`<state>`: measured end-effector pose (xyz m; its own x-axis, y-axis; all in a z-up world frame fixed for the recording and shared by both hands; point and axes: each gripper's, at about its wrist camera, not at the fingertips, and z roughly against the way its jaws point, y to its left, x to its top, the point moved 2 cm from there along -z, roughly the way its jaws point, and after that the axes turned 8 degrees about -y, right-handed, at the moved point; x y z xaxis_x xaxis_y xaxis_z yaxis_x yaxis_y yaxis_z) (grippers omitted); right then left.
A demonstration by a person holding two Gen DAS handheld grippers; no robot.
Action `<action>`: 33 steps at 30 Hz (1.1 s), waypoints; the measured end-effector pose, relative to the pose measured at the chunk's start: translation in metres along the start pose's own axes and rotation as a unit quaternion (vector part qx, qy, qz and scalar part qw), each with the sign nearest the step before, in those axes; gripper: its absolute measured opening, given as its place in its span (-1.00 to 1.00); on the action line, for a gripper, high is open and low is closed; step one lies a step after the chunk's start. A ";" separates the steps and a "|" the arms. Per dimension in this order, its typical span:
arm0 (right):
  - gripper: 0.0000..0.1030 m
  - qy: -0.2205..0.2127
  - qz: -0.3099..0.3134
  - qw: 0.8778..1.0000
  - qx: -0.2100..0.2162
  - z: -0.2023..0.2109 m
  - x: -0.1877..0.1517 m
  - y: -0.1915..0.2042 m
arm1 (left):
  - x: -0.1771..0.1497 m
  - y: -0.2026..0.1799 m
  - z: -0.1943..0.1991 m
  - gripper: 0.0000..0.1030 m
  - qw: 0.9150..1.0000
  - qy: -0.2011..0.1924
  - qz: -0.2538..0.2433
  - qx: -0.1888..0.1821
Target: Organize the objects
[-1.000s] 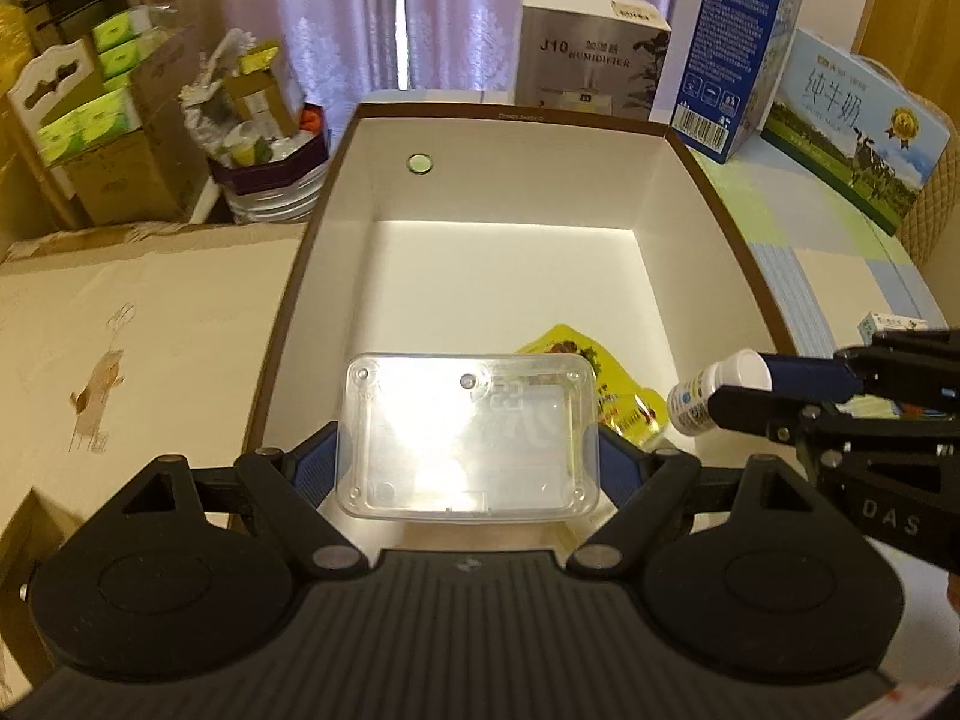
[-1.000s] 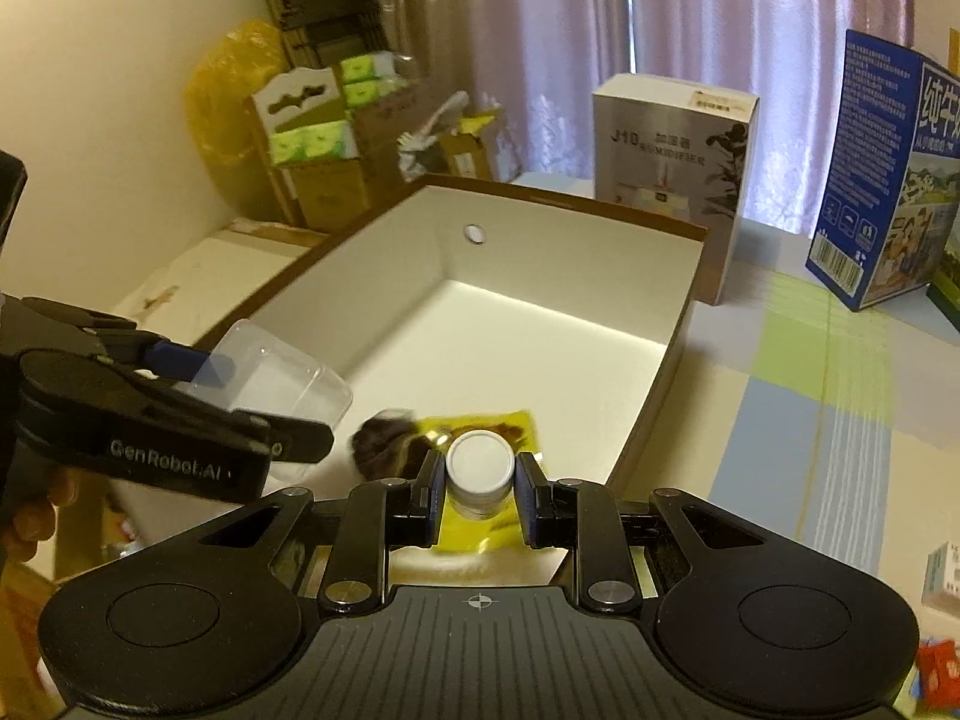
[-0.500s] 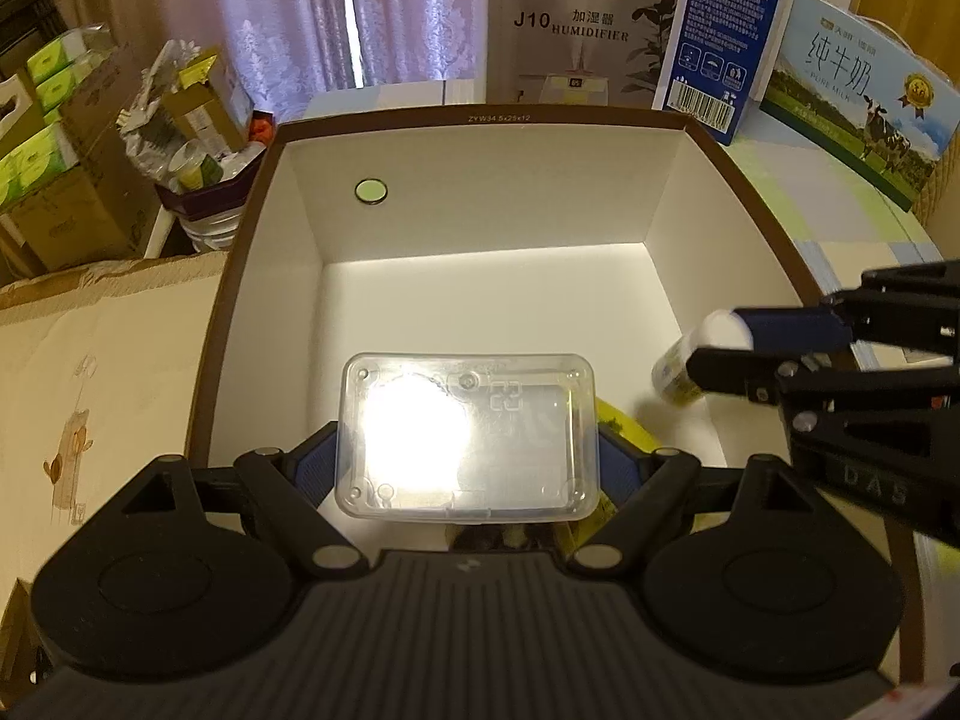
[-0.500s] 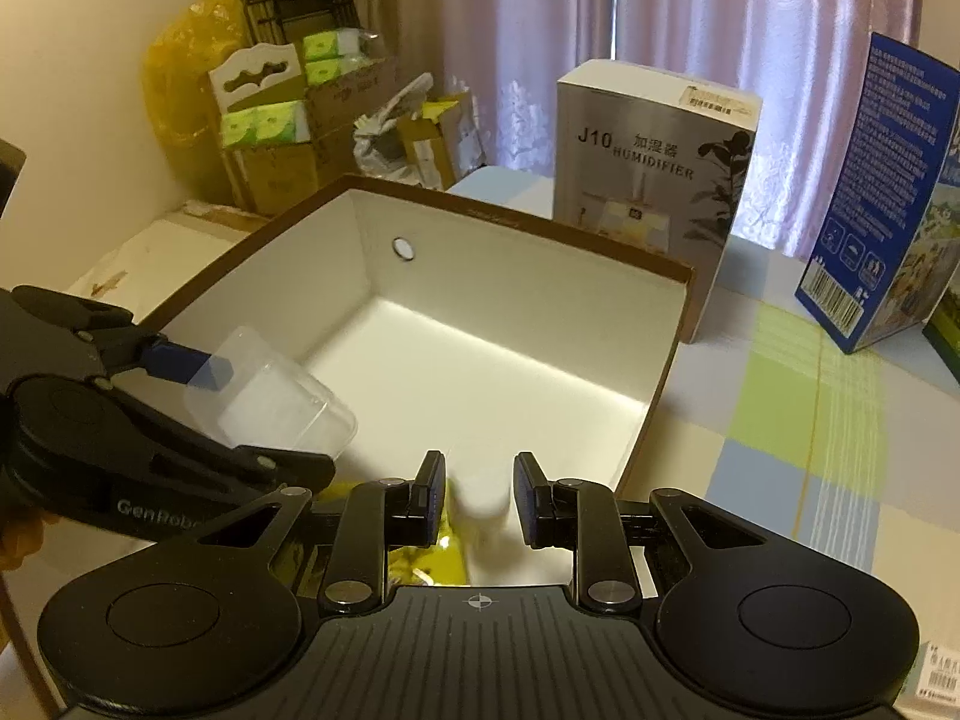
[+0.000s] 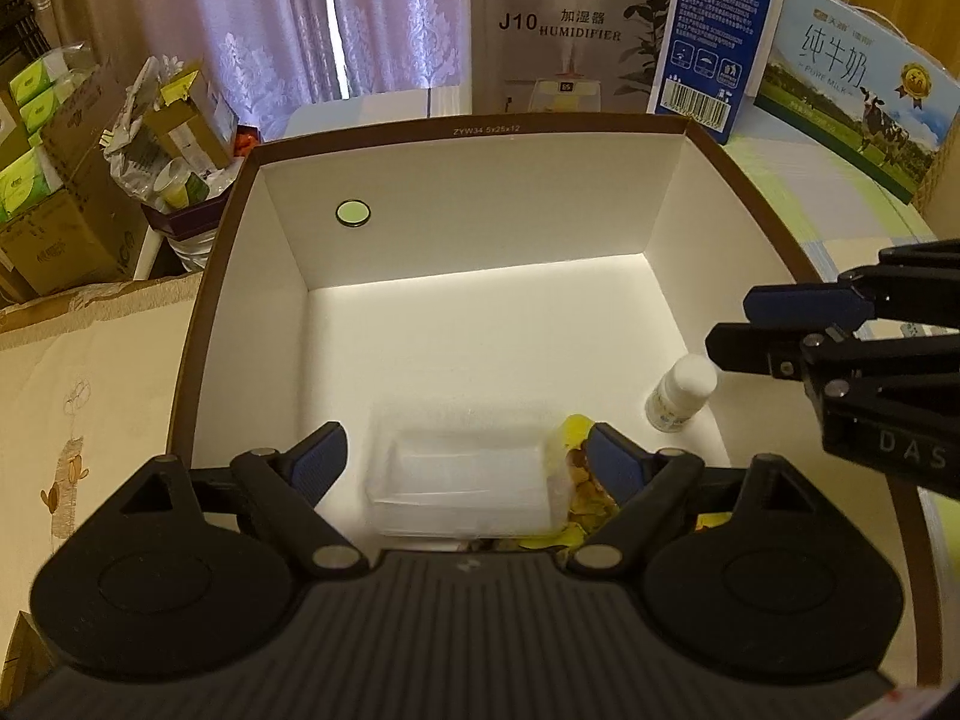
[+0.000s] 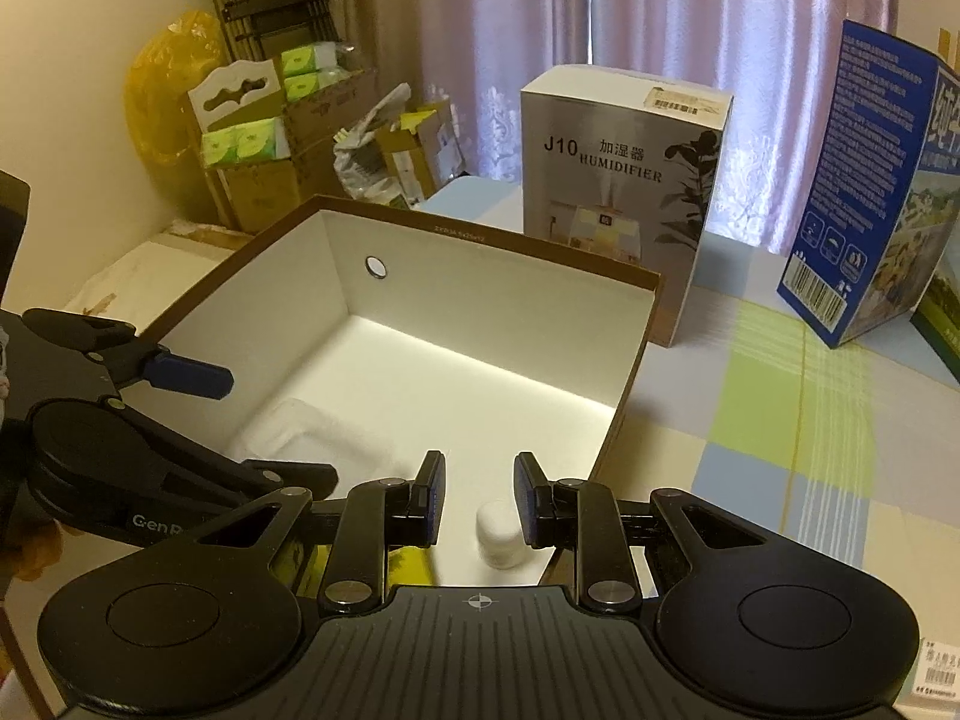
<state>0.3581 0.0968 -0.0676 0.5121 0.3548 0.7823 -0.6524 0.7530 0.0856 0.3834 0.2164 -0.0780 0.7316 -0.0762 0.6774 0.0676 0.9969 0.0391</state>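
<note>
A large brown-rimmed box with white inside (image 5: pixel 564 123) (image 6: pixel 480 237) stands in front of me. A clear plastic case (image 5: pixel 465 489) (image 6: pixel 288 438) lies blurred on the box floor below my open left gripper (image 5: pixel 465 462) (image 6: pixel 198 378). A small white bottle (image 5: pixel 681 393) (image 6: pixel 498 531) stands by the box's right wall, below my open right gripper (image 6: pixel 479 495) (image 5: pixel 750 324). A yellow snack packet (image 5: pixel 579 480) lies on the floor beside the case.
A humidifier box (image 5: pixel 564 36) (image 6: pixel 624 192) stands behind the large box. A blue carton (image 5: pixel 717 30) (image 6: pixel 864 180) and a milk carton (image 5: pixel 852 90) stand at the back right. Cardboard boxes and bags (image 5: pixel 90 150) crowd the left. A checked cloth (image 6: pixel 780 420) covers the table.
Both grippers opened. The clear case left my left gripper and dropped to the box floor. The white bottle left my right gripper and stands by the right wall.
</note>
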 end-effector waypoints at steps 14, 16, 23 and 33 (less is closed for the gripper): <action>-0.56 -0.004 -0.022 1.000 0.012 0.030 -0.009 0.008 | -0.010 0.007 0.037 0.79 0.999 -0.002 0.036 0.007; -0.56 -0.007 -0.026 1.000 0.014 0.035 -0.011 0.010 | -0.011 0.008 0.044 0.80 0.999 0.000 0.040 0.010; -0.56 -0.012 -0.037 0.999 0.021 0.056 -0.016 0.017 | -0.016 0.007 0.071 0.81 0.998 -0.001 0.060 0.017; -0.56 -0.027 -0.052 0.998 0.029 0.091 -0.022 0.026 | -0.025 -0.006 0.111 0.81 0.997 -0.019 0.071 0.015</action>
<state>0.2786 0.0584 -0.0264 0.5496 0.2443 0.7989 -0.6284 0.7511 0.2026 0.2890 0.2143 -0.0135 0.7066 0.0660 0.7045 -0.0558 0.9977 -0.0375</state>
